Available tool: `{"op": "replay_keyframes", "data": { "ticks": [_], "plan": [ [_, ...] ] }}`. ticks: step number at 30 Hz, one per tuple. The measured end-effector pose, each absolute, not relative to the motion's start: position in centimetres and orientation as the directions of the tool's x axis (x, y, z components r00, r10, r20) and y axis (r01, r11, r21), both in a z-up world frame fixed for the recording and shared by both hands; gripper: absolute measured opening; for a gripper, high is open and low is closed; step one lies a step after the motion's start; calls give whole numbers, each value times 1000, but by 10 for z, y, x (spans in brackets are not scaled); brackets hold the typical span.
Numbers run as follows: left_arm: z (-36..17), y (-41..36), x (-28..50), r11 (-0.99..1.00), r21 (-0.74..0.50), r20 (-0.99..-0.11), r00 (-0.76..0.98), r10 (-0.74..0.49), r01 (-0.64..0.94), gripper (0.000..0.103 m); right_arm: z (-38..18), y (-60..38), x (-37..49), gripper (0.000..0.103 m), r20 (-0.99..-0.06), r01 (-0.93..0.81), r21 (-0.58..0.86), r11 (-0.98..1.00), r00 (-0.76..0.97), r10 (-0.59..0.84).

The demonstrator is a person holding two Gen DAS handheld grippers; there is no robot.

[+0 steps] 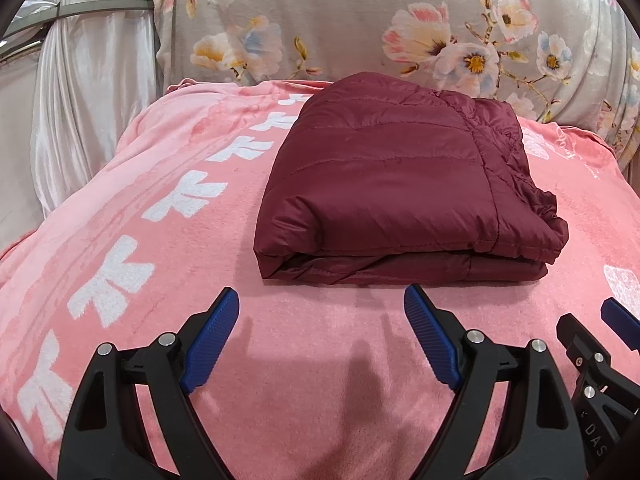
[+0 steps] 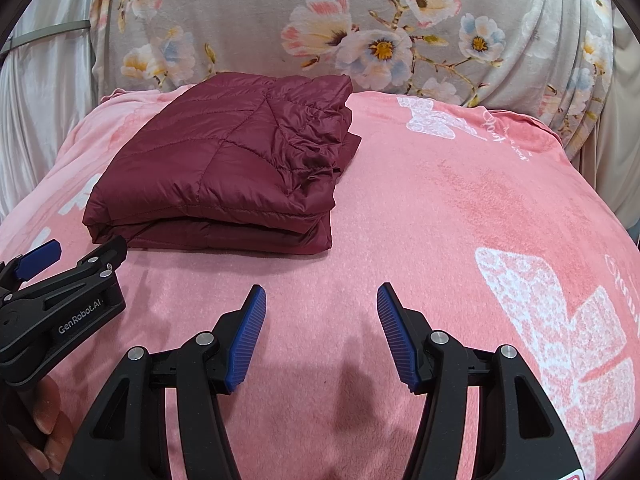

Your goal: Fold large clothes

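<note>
A dark red quilted jacket lies folded into a thick rectangular stack on the pink blanket. It also shows in the right wrist view, at the left. My left gripper is open and empty, just in front of the jacket's near edge. My right gripper is open and empty, over bare blanket to the right of the jacket's near corner. The right gripper's body shows at the left wrist view's right edge; the left gripper's body shows at the right wrist view's left edge.
The pink blanket carries white printed patterns. A grey floral cloth hangs behind it. A pale satin curtain hangs at the back left. The person's fingers show at the lower left.
</note>
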State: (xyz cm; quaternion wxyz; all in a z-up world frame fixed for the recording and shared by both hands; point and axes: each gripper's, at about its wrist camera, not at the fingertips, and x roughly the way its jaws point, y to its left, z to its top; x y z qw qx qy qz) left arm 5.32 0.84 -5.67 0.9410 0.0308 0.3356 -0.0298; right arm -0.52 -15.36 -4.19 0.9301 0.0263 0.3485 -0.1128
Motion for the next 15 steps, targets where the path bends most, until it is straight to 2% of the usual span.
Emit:
{"op": "replay_keyframes", "data": {
  "ticks": [15],
  "plan": [
    [-55, 7, 51, 996, 51, -628, 778, -21, 68, 81, -42, -154, -5, 57, -655, 227, -30, 973, 731, -191]
  ]
}}
